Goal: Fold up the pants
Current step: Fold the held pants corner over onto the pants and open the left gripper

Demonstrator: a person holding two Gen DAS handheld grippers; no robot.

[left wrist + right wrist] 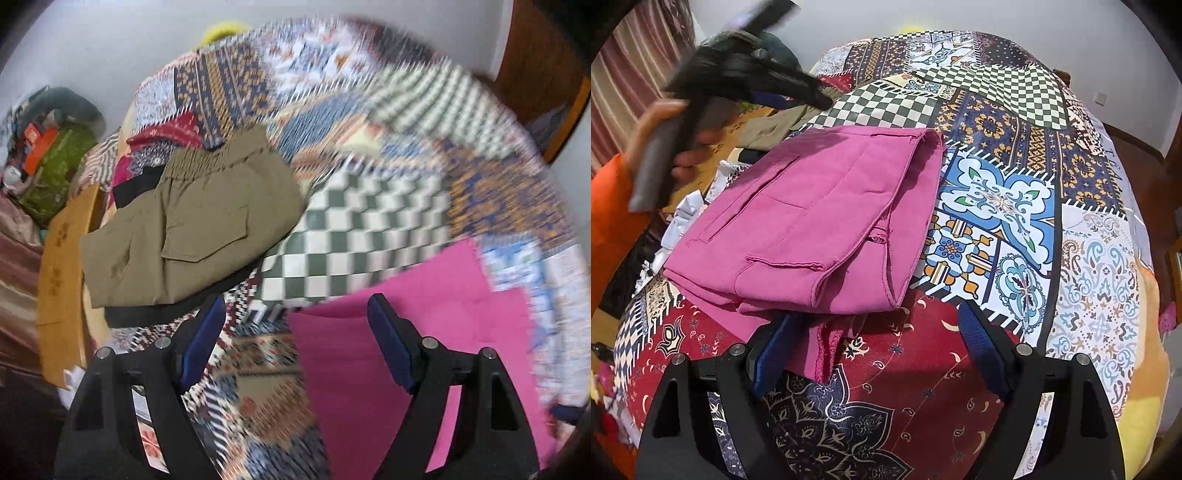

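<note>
Folded pink pants (pixel 812 214) lie on the patchwork bedspread (pixel 1015 206); they also show at the lower right of the left wrist view (pixel 424 332). My right gripper (pixel 882 317) is open and empty, just in front of the pants' near edge. My left gripper (pixel 295 306) is open and empty, held above the bedspread at the pink pants' edge; it shows blurred in the right wrist view (pixel 746 74). Folded olive pants (pixel 192 221) lie on a black garment (pixel 177 310) at the left.
A wooden board (pixel 62 280) stands at the bed's left side. Bags and clutter (pixel 48 155) sit by the white wall. A brown door (pixel 543 74) is at the far right. The left wrist view is motion-blurred.
</note>
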